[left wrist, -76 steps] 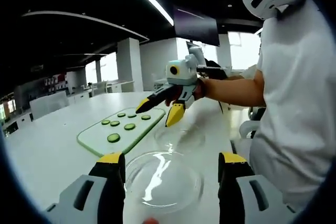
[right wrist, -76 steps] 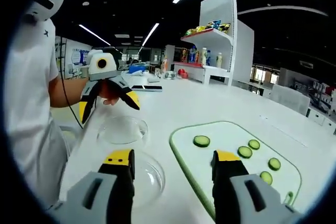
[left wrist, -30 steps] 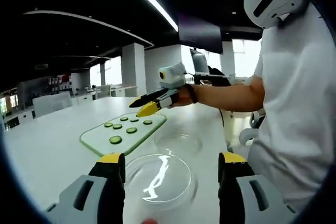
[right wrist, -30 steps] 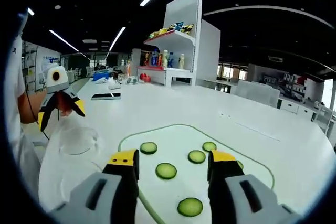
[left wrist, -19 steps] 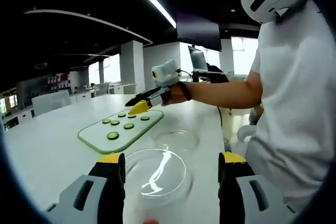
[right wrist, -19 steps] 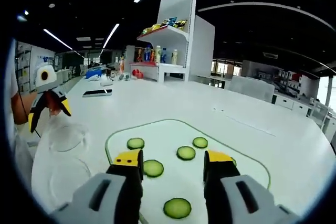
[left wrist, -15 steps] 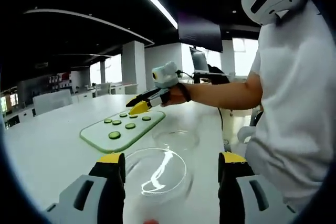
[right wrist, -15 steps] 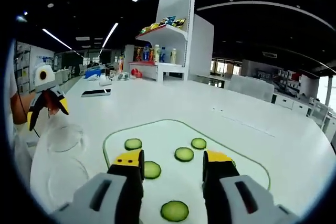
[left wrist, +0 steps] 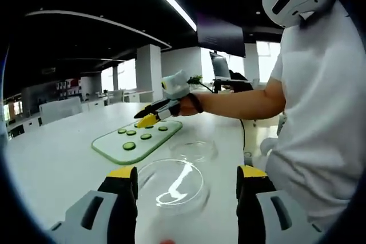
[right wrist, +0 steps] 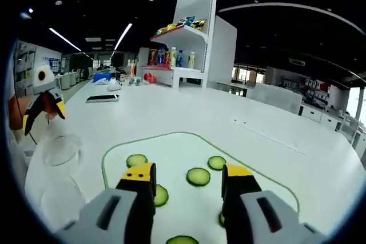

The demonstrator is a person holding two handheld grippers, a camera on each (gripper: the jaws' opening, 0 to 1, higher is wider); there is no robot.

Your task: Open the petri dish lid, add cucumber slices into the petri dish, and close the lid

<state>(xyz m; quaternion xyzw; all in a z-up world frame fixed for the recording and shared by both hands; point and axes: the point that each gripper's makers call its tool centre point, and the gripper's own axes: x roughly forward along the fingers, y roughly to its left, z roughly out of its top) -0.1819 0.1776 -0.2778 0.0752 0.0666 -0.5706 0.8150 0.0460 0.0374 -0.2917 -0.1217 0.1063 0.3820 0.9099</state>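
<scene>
Two clear round petri dish halves lie apart on the white table. The nearer half [left wrist: 171, 184] sits between the jaws of my left gripper [left wrist: 187, 172], which is open and not touching it. The farther half [left wrist: 194, 150] lies beyond it. A green cutting board [left wrist: 114, 144] holds several cucumber slices [left wrist: 129, 146]. My right gripper [right wrist: 189, 171] hovers low over the board, open, with one slice [right wrist: 198, 176] just ahead between its jaws. In the left gripper view the right gripper [left wrist: 147, 122] hangs over the board's far end.
A person in a white shirt [left wrist: 320, 112] stands at the table's right edge. A white shelf [right wrist: 220, 44] with bottles stands at the back. A dark flat device [right wrist: 102, 99] lies on the table [right wrist: 189, 112]. My left gripper [right wrist: 42, 117] shows above a dish half [right wrist: 60, 150].
My right gripper has moved from above the dish halves over to the cutting board and come down closer to the slices. The left gripper has hardly moved.
</scene>
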